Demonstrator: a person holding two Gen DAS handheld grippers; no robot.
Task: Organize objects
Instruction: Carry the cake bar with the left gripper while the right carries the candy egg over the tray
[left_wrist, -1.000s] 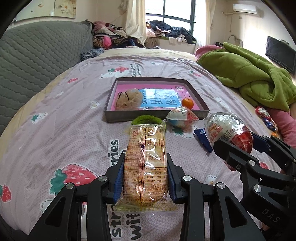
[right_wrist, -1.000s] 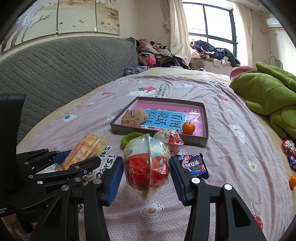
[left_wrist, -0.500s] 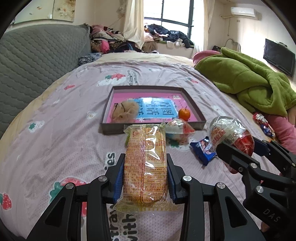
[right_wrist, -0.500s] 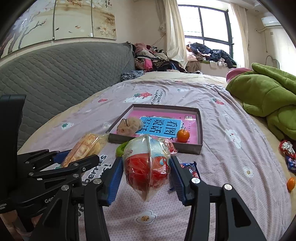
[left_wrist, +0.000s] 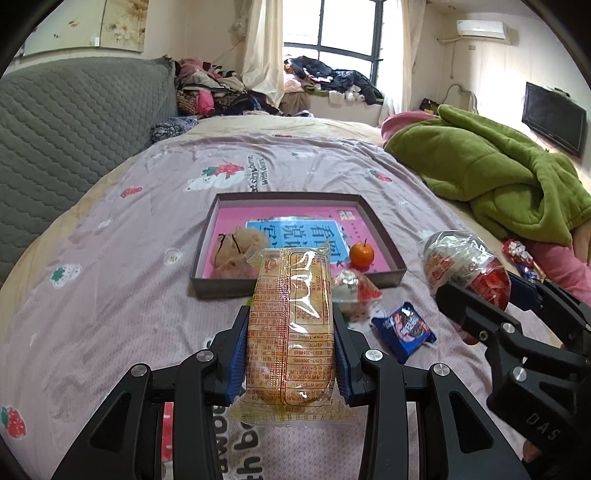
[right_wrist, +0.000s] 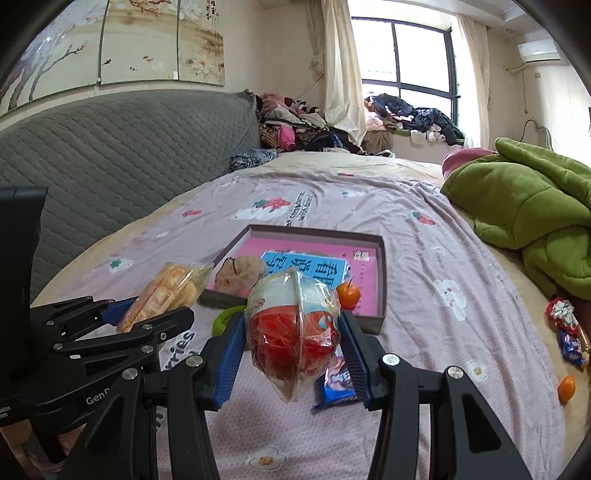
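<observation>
My left gripper (left_wrist: 290, 325) is shut on a long yellow biscuit packet (left_wrist: 291, 332) and holds it above the bedspread, short of the box. My right gripper (right_wrist: 293, 332) is shut on a clear red-and-white snack bag (right_wrist: 291, 328), also lifted; both show in the other wrist views too. The shallow grey box (left_wrist: 207, 240) with a pink base lies ahead and holds a tan pouch (left_wrist: 236, 247) and a small orange (left_wrist: 361, 255). A second red-and-white snack bag (left_wrist: 352, 288) and a blue cookie pack (left_wrist: 404, 328) lie in front of the box.
A green ring (right_wrist: 225, 317) lies by the box's near wall. A green blanket (left_wrist: 491, 173) is heaped at the right. Wrapped candies (right_wrist: 567, 332) and another small orange (right_wrist: 566, 387) lie at the bed's right side. A grey quilted headboard (left_wrist: 66, 140) stands at the left.
Both grippers have risen and moved back a little with their packets held. The box and loose snacks look farther below. Nothing was let go.
</observation>
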